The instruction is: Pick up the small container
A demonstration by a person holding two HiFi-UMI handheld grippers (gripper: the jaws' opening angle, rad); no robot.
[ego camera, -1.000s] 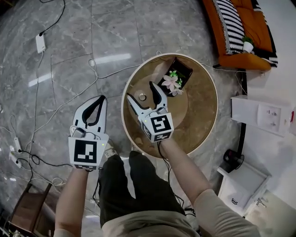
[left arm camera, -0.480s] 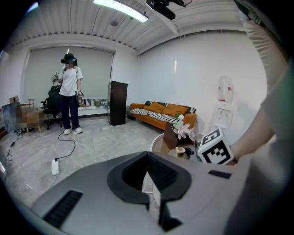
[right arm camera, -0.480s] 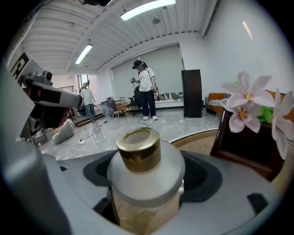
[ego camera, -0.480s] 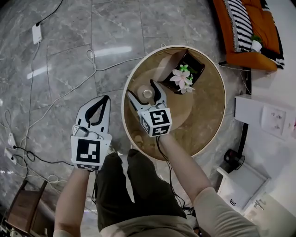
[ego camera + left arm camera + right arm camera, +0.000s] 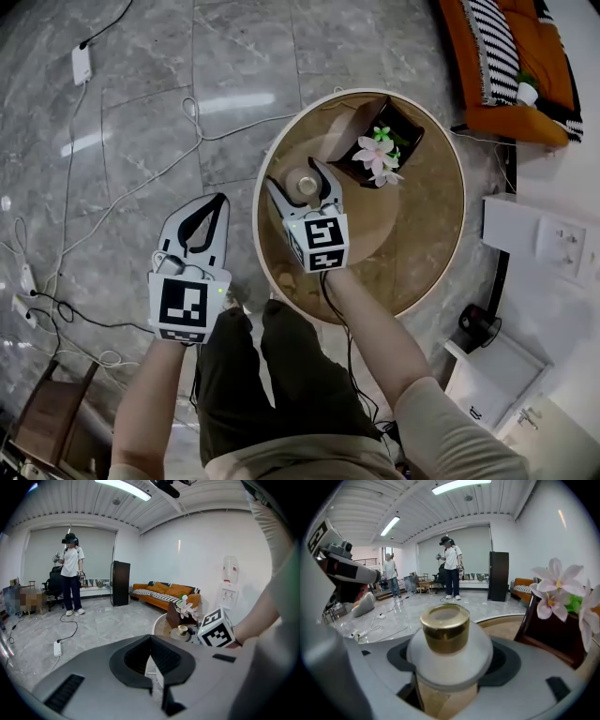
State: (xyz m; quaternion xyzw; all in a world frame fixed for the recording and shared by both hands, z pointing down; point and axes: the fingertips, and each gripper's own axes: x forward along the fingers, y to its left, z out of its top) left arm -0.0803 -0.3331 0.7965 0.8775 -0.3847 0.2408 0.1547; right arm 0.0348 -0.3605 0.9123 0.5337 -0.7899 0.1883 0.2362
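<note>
The small container (image 5: 305, 185), a white round jar with a gold cap, stands on the round wooden table (image 5: 412, 225) near its left side. My right gripper (image 5: 293, 172) is open, one jaw on each side of the jar. In the right gripper view the small container (image 5: 445, 630) fills the hollow between the jaws of the right gripper (image 5: 450, 665), with the tabletop showing below it. My left gripper (image 5: 213, 201) is shut and empty, held over the floor to the left of the table. The left gripper (image 5: 152, 667) shows its jaws pressed together.
A dark box with pink flowers (image 5: 382, 145) stands on the table just right of the jar. An orange sofa (image 5: 506, 66) is at the top right, a white unit (image 5: 553, 244) at the right. Cables (image 5: 141, 187) cross the marble floor. A person (image 5: 71, 573) stands far off.
My right gripper has moved forward over the table, so the jar that lay ahead of its tips now sits between the jaws. The left gripper has hardly moved.
</note>
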